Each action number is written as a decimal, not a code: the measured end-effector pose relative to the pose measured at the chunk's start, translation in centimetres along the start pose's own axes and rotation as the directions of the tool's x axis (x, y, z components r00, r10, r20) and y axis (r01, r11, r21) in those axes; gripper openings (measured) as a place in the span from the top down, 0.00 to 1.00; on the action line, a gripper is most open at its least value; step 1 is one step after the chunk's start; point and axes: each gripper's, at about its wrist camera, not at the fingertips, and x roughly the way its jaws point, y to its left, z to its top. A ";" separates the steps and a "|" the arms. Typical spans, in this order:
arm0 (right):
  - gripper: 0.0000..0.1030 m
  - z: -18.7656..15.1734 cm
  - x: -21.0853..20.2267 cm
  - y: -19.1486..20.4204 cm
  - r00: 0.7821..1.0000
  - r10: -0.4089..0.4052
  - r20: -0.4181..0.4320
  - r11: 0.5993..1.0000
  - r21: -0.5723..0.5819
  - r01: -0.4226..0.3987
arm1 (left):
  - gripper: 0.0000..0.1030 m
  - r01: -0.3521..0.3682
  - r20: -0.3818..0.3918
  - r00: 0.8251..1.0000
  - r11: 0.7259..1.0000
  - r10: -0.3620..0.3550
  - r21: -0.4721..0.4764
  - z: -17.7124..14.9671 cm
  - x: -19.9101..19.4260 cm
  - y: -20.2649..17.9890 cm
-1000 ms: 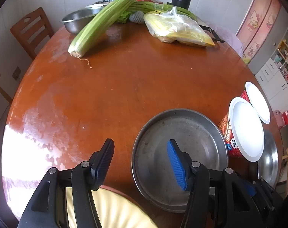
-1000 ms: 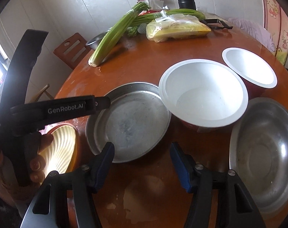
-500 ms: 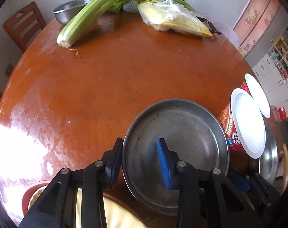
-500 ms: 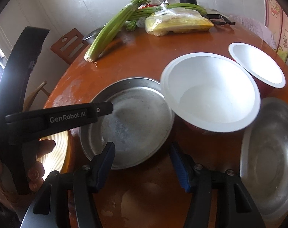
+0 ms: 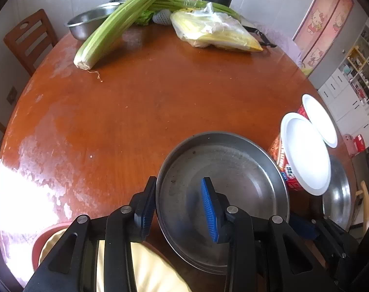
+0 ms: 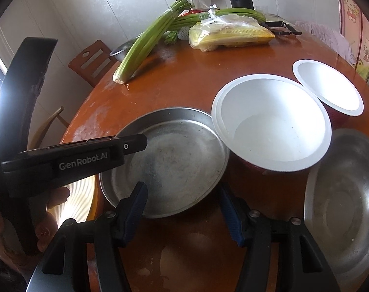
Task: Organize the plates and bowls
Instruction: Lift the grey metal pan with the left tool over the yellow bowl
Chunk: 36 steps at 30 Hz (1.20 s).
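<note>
— Jaws on the left gripper (image 5: 178,205), how do they stand?

— Closed down on the near-left rim of the steel plate (image 5: 223,185): one blue pad outside the wall, the other inside over the plate's floor. That plate sits by the table's (image 5: 140,112) near edge.

— And the right gripper (image 6: 182,210)?

— Partly open, nothing between its pads. It hangs over bare table just in front of that same plate, not touching it.

— What else is close?

— A white-lined bowl (image 6: 272,126) touches the plate's right side, a second bowl (image 6: 330,85) behind it, a steel dish (image 6: 342,199) toward the right edge. A yellow ribbed plate (image 6: 79,199) lies at the near-left edge, under the left gripper.
</note>
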 end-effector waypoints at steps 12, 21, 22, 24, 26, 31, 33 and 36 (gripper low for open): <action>0.42 -0.7 -2.2 1.3 0.999 0.024 0.038 0.999 -0.036 -0.023 | 0.65 -0.008 0.052 0.999 1.000 0.008 -0.002 -1.4 -3.5 0.3; 0.42 -1.2 -4.4 3.1 0.996 0.035 0.085 0.996 -0.082 -0.028 | 0.64 -0.015 0.107 0.994 1.000 0.016 -0.010 -2.8 -7.0 1.0; 0.42 -1.2 -4.6 3.4 0.995 0.035 0.089 0.995 -0.092 -0.027 | 0.64 -0.016 0.112 0.994 1.000 0.017 -0.013 -2.9 -7.4 1.1; 0.42 -1.4 -5.2 4.1 0.994 0.043 0.103 0.994 -0.109 -0.032 | 0.64 -0.022 0.128 0.991 1.000 0.025 -0.020 -3.3 -8.5 1.5; 0.42 -1.4 -5.7 4.9 0.993 0.051 0.110 0.991 -0.127 -0.037 | 0.64 -0.026 0.146 0.989 0.999 0.030 -0.028 -3.8 -9.7 2.0; 0.42 -1.4 -6.6 6.8 0.990 0.075 0.121 0.984 -0.171 -0.053 | 0.64 -0.041 0.179 0.982 0.998 0.050 -0.055 -4.7 -12.0 3.2; 0.42 -1.3 -6.9 7.7 0.988 0.083 0.127 0.980 -0.193 -0.057 | 0.64 -0.046 0.193 0.979 0.997 0.059 -0.069 -5.2 -12.9 3.9; 0.42 -1.3 -7.4 9.1 0.986 0.090 0.139 0.971 -0.233 -0.056 | 0.64 -0.054 0.212 0.975 0.994 0.074 -0.095 -5.8 -14.2 5.1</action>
